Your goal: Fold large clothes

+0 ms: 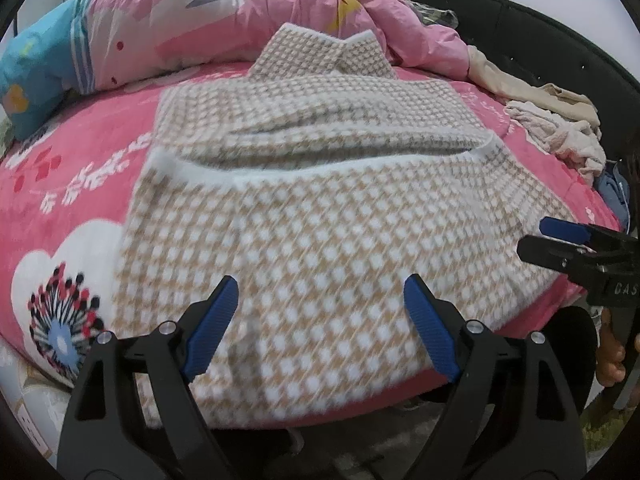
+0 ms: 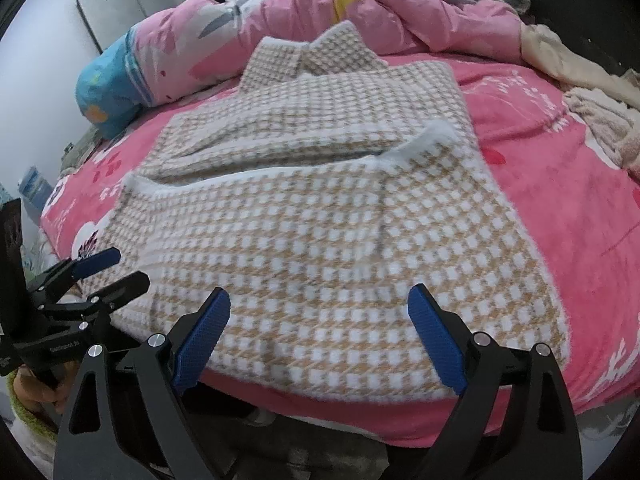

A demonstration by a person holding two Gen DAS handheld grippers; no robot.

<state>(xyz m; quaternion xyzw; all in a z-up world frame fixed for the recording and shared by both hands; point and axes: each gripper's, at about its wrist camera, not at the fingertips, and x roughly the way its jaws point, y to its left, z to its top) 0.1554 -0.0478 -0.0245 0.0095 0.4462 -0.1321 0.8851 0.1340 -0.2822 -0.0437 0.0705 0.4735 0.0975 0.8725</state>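
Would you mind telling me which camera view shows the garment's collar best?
The right wrist view: the collar sits larger and sharper there, both points clear against the pink quilt. The left wrist view shows it too, whole but smaller and farther off.

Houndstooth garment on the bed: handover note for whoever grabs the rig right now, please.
Left gripper: open, empty, over the near hem.
Right gripper: open, empty, also at the near hem, to the right of the left one.
Houndstooth garment: flat on the pink bedsheet, collar at the far end, near hem at the bed's front edge.
Done: sleeves appear folded in across the body, white cuffs lying mid-garment.
Left: probably grip the near hem with both and fold it up toward the collar.
Nearby: pink duvet behind, beige clothes on the right.
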